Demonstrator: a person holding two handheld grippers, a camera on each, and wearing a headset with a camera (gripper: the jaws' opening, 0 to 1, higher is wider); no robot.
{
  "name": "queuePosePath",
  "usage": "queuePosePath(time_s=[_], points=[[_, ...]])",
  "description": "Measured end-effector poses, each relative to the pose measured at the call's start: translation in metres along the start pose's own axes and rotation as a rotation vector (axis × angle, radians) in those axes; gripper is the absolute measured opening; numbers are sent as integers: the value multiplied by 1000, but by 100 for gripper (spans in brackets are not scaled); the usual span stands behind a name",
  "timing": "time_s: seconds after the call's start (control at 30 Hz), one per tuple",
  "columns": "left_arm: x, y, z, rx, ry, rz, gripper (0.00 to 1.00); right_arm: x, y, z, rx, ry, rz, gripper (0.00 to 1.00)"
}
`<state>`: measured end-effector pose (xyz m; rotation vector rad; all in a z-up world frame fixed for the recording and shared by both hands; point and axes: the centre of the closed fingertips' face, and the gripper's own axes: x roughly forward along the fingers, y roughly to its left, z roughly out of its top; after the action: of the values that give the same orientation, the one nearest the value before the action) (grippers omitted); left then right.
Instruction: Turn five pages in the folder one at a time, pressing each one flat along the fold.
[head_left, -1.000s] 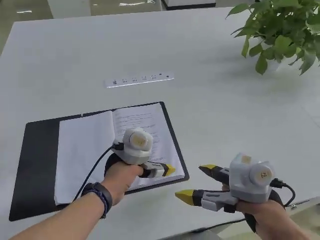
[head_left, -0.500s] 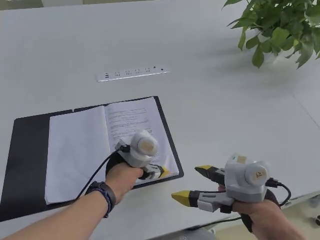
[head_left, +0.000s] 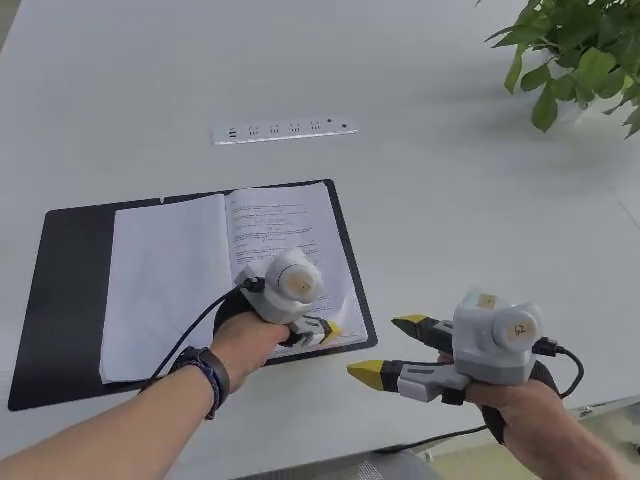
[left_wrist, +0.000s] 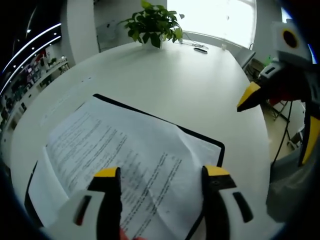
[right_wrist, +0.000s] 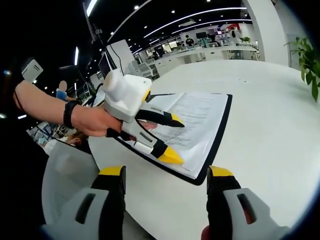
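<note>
The black folder (head_left: 70, 300) lies open on the white table, with a blank left page (head_left: 165, 280) and a printed right page (head_left: 285, 235). My left gripper (head_left: 325, 328) hovers over the lower right corner of the printed page (left_wrist: 125, 150), open, with nothing between its yellow tips. The sheet bulges slightly near that corner. My right gripper (head_left: 390, 348) is open above the bare table just right of the folder's corner, pointing toward the left gripper (right_wrist: 173, 139). In the left gripper view the right gripper (left_wrist: 250, 95) enters from the right.
A white power strip (head_left: 285, 130) lies beyond the folder. A green potted plant (head_left: 580, 60) stands at the far right. The table's near edge (head_left: 590, 405) runs just in front of my right hand. A cable (head_left: 195, 335) trails from the left gripper along the arm.
The head camera has shifted, so the whole picture moved. Both grippers keep nearly the same places relative to the folder, and both stay open.
</note>
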<state>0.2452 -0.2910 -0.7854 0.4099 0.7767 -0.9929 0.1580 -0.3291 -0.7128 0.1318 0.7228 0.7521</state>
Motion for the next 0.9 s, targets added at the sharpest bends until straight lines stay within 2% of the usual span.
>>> queuePosePath(time_s=[0.1,0.33,0.5,0.67,0.9], points=[[-1,2,0,-14,-7,-4,64,6,-7,8,17,-28,2,62],[-3,5,1,-58,-32,-5,59,19,-19,17,43,-41,8,58],[-5,5,0,-82,-45,-11,57,35,-32,26,88,-68,8,55],[-6,5,0,-89,-51,-16,56,50,-41,35,165,-106,20,52],[-7,5,0,-98,-55,-22,55,68,-48,37,214,-99,34,49]])
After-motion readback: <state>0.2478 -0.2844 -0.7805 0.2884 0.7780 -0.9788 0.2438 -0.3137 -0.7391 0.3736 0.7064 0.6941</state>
